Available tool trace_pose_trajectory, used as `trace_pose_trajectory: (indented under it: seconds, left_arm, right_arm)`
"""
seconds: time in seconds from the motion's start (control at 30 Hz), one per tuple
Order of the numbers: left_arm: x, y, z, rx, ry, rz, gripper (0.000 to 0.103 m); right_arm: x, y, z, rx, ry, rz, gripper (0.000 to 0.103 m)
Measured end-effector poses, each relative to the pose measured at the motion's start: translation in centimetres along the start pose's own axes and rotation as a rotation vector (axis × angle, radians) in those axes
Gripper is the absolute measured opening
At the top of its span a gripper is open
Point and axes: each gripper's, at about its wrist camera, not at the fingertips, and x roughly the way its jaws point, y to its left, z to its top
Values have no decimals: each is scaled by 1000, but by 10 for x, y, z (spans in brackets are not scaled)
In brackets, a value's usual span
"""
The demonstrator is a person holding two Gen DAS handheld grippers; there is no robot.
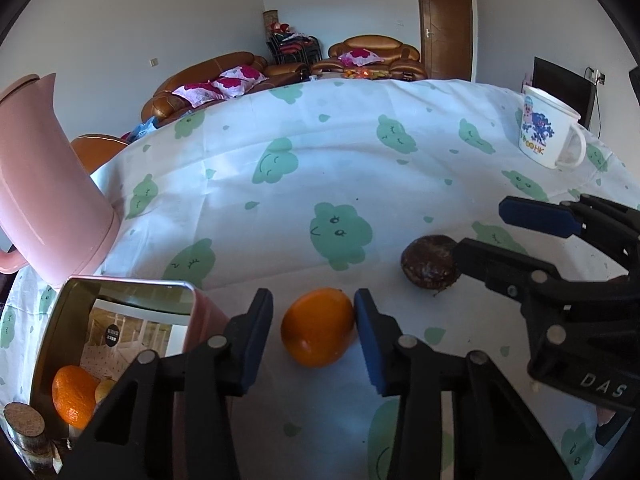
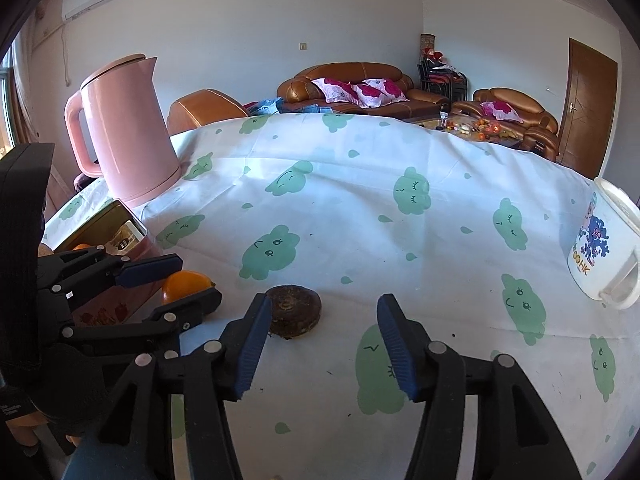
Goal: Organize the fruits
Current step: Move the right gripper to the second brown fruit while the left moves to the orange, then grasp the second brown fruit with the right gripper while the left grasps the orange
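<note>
An orange [image 1: 318, 326] lies on the clouded tablecloth between the blue pads of my left gripper [image 1: 314, 336]. Its right pad touches the fruit, and a thin gap shows at the left pad [image 1: 256, 340], so it stands open. The right wrist view shows that gripper [image 2: 198, 280] around the orange [image 2: 186, 286] at the left. A dark brown round fruit [image 2: 294, 312] sits just beyond my right gripper [image 2: 324, 348], close to its left pad; its jaws are wide apart and hold nothing. A pink tin [image 1: 120, 292] at the left holds another orange [image 1: 72, 396] and a pale fruit.
A pink kettle [image 1: 48, 184] stands behind the tin. A white printed mug [image 1: 548, 132] is at the far right of the table. A cork-topped jar [image 1: 24, 424] sits at the near left corner. Brown sofas lie beyond the table's far edge.
</note>
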Motion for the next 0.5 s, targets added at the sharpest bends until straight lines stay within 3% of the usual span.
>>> trace_pose_trajectory:
  seconds: [0.03, 0.2, 0.5]
  left_arm:
    - [-1, 1, 0, -1, -7, -1, 37]
    - [3, -1, 1, 14, 12, 21, 39]
    - [5, 1, 4, 42, 1, -40, 64]
  right_arm:
    - [0, -1, 0, 6, -3, -1, 57]
    - [0, -4, 0, 19, -2, -11, 58]
    - [-5, -9, -1, 38, -27, -6, 65]
